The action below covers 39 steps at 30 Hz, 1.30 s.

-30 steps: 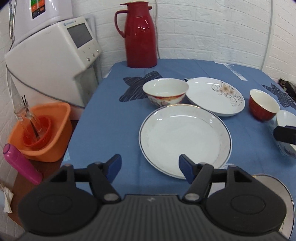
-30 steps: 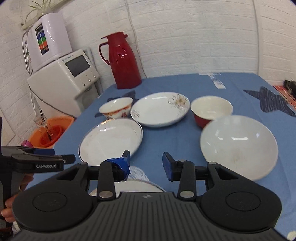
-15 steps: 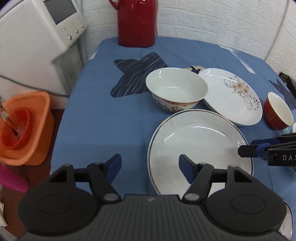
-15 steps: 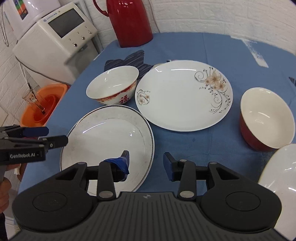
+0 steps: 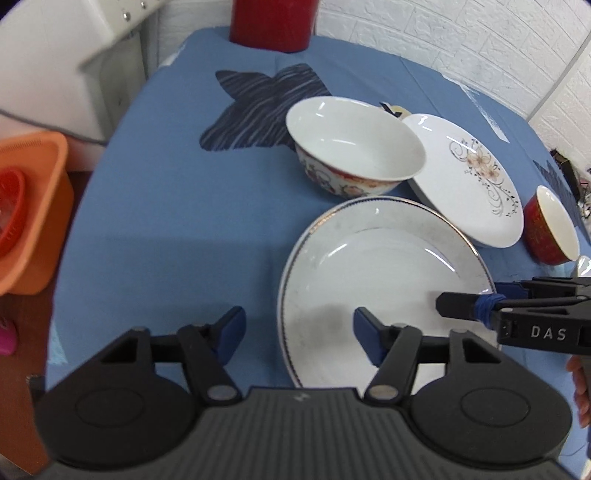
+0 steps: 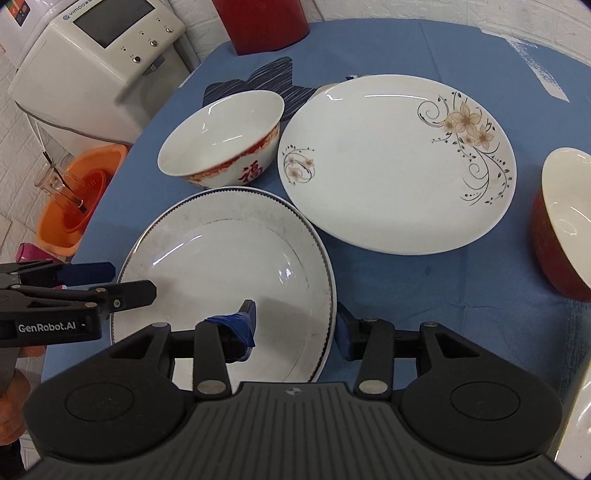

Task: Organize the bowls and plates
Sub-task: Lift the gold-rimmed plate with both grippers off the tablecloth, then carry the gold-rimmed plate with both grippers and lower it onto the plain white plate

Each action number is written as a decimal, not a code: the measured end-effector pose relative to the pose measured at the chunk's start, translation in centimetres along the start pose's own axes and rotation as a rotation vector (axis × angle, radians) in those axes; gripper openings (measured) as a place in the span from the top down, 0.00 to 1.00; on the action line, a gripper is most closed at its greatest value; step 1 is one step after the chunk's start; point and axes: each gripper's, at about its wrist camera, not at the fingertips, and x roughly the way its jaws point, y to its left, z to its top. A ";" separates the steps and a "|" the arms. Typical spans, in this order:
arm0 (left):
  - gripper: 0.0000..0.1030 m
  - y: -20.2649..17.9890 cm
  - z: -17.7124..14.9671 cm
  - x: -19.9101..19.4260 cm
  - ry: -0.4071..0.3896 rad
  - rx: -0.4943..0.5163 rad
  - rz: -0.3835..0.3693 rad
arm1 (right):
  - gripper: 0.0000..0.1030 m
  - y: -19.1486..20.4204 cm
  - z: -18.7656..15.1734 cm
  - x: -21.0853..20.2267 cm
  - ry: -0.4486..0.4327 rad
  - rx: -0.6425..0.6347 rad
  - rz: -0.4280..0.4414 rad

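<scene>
A white plate with a thin dark rim (image 5: 388,273) (image 6: 229,266) lies on the blue tablecloth (image 5: 177,229). My left gripper (image 5: 298,328) hangs over its left edge; the jaws are closing, the rim lies between them, and the pads do not touch it. My right gripper (image 6: 295,323) straddles the plate's right rim; its jaws are opening, not pressing. Each gripper shows in the other's view: the right gripper (image 5: 465,306), the left gripper (image 6: 110,284). Behind the plate stand a white bowl with red pattern (image 5: 354,147) (image 6: 221,144), a flowered plate (image 5: 469,184) (image 6: 399,162) and a red bowl (image 5: 550,229) (image 6: 561,221).
A red thermos (image 5: 273,22) stands at the table's far edge. A white appliance (image 6: 96,55) and an orange basin (image 5: 26,206) (image 6: 77,195) with a glass in it sit off the table's left side. Another white bowl's rim (image 6: 585,398) shows at the right.
Both grippers have come forward and down and tilted toward the rimmed plate, which now sits between them. The left jaws have narrowed; the right jaws have widened a little.
</scene>
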 end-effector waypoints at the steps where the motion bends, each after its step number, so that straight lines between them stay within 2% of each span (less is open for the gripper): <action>1: 0.45 -0.1 -0.1 0.3 0.012 -0.002 -0.004 | 0.72 0.0 0.0 0.0 -0.004 -0.001 0.000; 3: 0.50 -0.4 -0.1 0.5 0.013 0.000 0.000 | 0.71 0.2 -0.2 -0.1 -0.013 -0.028 -0.003; 6: 0.76 -0.8 0.0 0.6 0.019 0.012 0.007 | 0.69 0.3 -0.3 -0.1 -0.017 -0.047 0.000; 7: 0.79 -0.9 0.0 0.5 0.020 0.017 0.028 | 0.69 0.3 -0.3 -0.1 -0.023 -0.047 0.000; 9: 0.80 -0.7 0.0 0.4 0.019 0.001 0.034 | 0.74 0.3 -0.6 -0.2 -0.042 -0.067 0.002; 11: 0.81 -0.5 0.0 0.4 0.017 -0.019 0.031 | 0.83 0.1 -0.8 -0.3 -0.062 -0.084 -0.008; 12: 0.81 -0.5 0.0 0.4 0.015 -0.023 0.031 | 0.91 -0.2 -0.8 -0.3 -0.068 -0.075 -0.010; 14: 0.81 -0.7 -0.1 0.3 0.010 -0.012 0.042 | 0.97 -0.9 -0.8 -0.4 -0.075 -0.035 0.014; 19: 0.81 -0.3 -0.2 0.1 0.014 -0.012 0.040 | 0.97 -1.2 -1.4 -0.6 -0.056 0.013 0.076; 23: 0.80 -0.3 -0.4 0.1 0.009 -0.004 0.044 | 0.94 0.0 -1.3 -0.5 -0.044 -0.053 0.049; 25: 0.78 -0.4 -0.6 0.0 0.005 0.016 0.041 | 0.87 0.4 -1.5 -0.4 -0.042 -0.080 0.050; 27: 0.78 -0.6 -0.8 0.1 -0.005 0.024 0.049 | 0.85 0.9 -1.6 -0.4 -0.042 -0.131 0.031; 31: 0.78 -0.6 -1.1 -0.1 -0.013 0.015 0.059 | 0.82 1.5 -1.8 -0.3 -0.050 -0.148 -0.002; 33: 0.78 -0.7 -1.4 -0.3 -0.013 0.018 0.066 | 0.85 1.6 -2.0 -0.3 -0.062 -0.133 -0.008; 39: 0.78 -0.8 -1.7 -0.8 0.010 0.013 0.075 | 0.85 -0.1 -2.5 -0.8 -0.042 0.030 0.097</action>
